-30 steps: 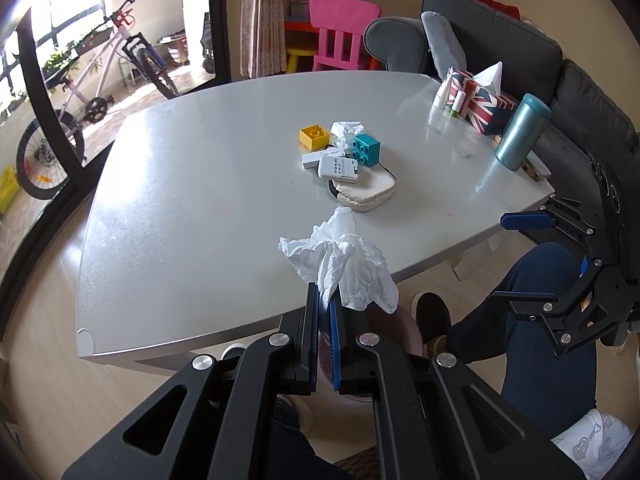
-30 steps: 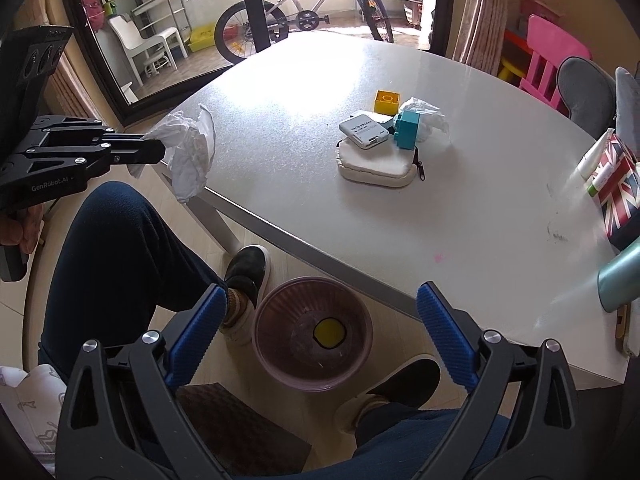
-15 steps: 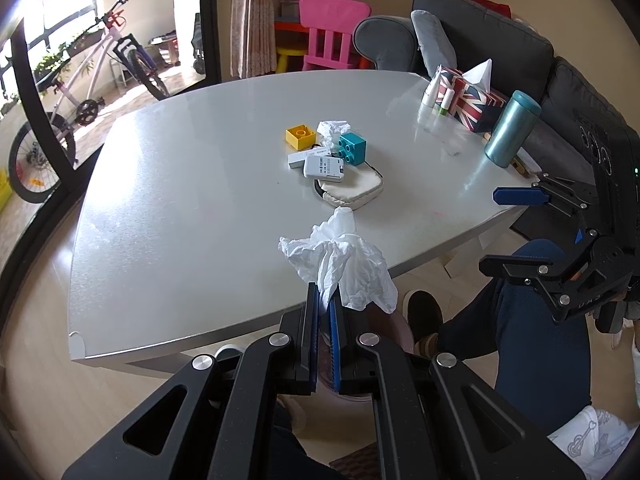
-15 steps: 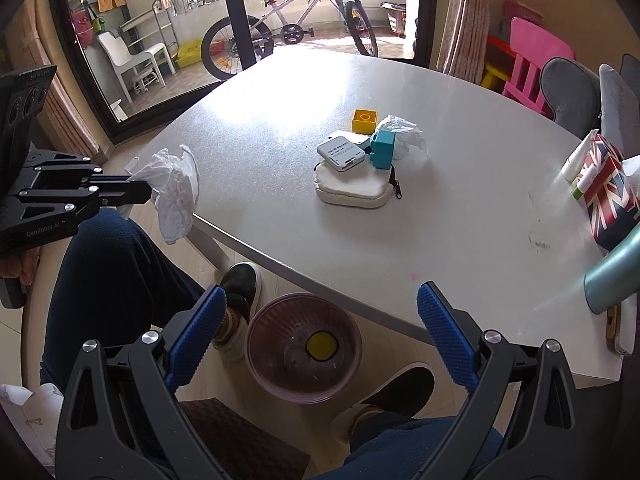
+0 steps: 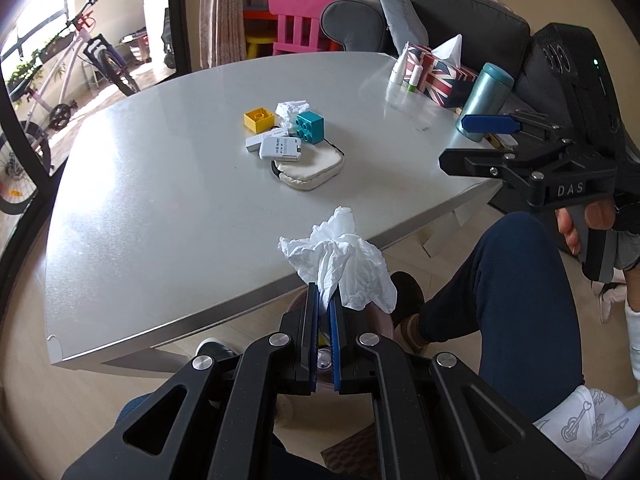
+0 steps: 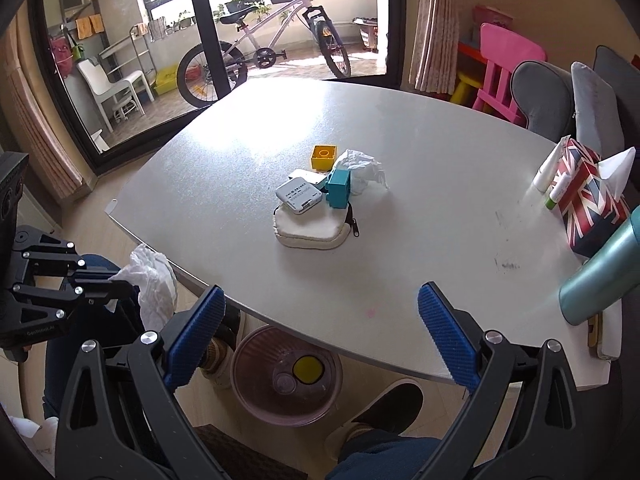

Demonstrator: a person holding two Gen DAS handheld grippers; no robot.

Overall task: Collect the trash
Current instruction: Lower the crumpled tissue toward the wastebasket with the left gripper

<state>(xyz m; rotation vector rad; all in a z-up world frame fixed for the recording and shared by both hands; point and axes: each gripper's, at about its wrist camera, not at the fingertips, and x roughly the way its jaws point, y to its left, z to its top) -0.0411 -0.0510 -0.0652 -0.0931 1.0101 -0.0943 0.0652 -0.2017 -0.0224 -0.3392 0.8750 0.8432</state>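
My left gripper (image 5: 325, 300) is shut on a crumpled white tissue (image 5: 340, 258), held off the table's near edge above the floor; it also shows in the right wrist view (image 6: 154, 284). A pinkish round bin (image 6: 286, 376) with a yellow item inside stands on the floor under the table edge. A second crumpled tissue (image 6: 360, 168) lies on the table behind a teal brick (image 6: 339, 189). My right gripper (image 6: 320, 340) is open and empty, over the table's near edge above the bin; it shows at the right in the left wrist view (image 5: 476, 140).
On the grey table (image 6: 420, 152) lie a yellow brick (image 6: 323, 157), a white card device (image 6: 298, 195), a cream pouch (image 6: 312, 228), a flag tissue box (image 6: 588, 200) and a teal tumbler (image 6: 600, 276). The person's legs and shoes flank the bin.
My left gripper has carried the tissue lower and nearer the bin. My right gripper has risen and moved forward over the table edge.
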